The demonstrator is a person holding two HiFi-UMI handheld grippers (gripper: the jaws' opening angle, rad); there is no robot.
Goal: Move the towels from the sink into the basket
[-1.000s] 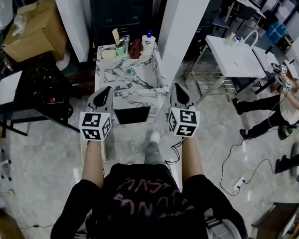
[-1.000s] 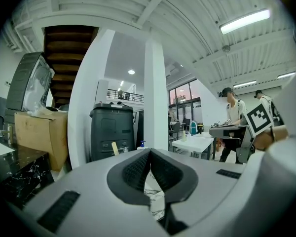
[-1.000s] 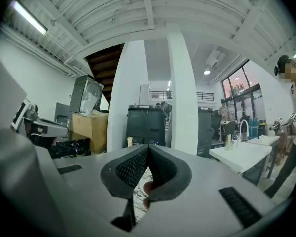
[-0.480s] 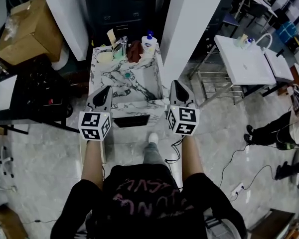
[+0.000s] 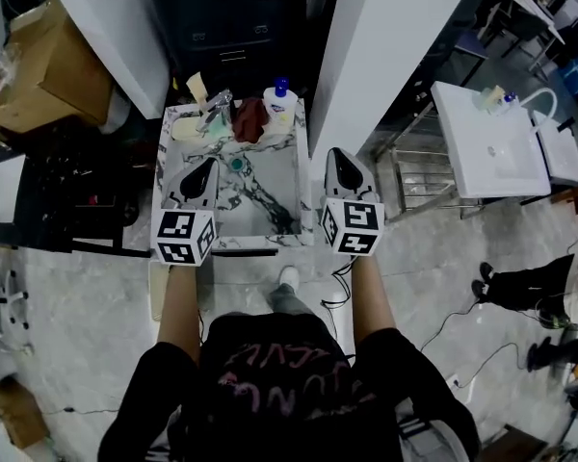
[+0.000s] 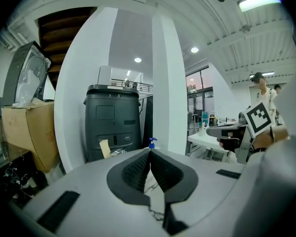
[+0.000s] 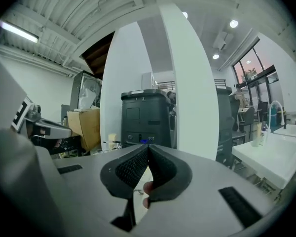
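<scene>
Left gripper [image 5: 209, 167]: grey moulded shell, black ribbed pads, jaws closed tip to tip with nothing between them. It is held above the near left part of the sink.

Right gripper [image 5: 337, 158]: same build, jaws likewise pressed together and empty. It is held just off the sink's right rim.

Each gripper carries a cube of black-and-white square markers at its near end.

Rectangular sink of white marble-patterned stone with dark veining [image 5: 250, 243]: glossy basin, with a round teal drain fitting [image 5: 237, 163] towards its far end.

Reddish-brown towel [image 5: 250, 119]: soft cloth, bunched into a heap. It lies on the sink's far ledge, between the chrome tap [image 5: 217, 111] on its left and the white pump bottle with a blue head [image 5: 279, 104] on its right. The heap's longer side runs roughly far to near. No other towel can be made out in the basin.

Surroundings: a dark grey cabinet [image 5: 226, 17] stands beyond the sink between two smooth white columns [image 5: 385, 56], and a brown cardboard box [image 5: 43, 65] sits at far left.

Writing: the pink lettering on the person's black shirt is not legible, and the bottle's label is too small to read.
</scene>
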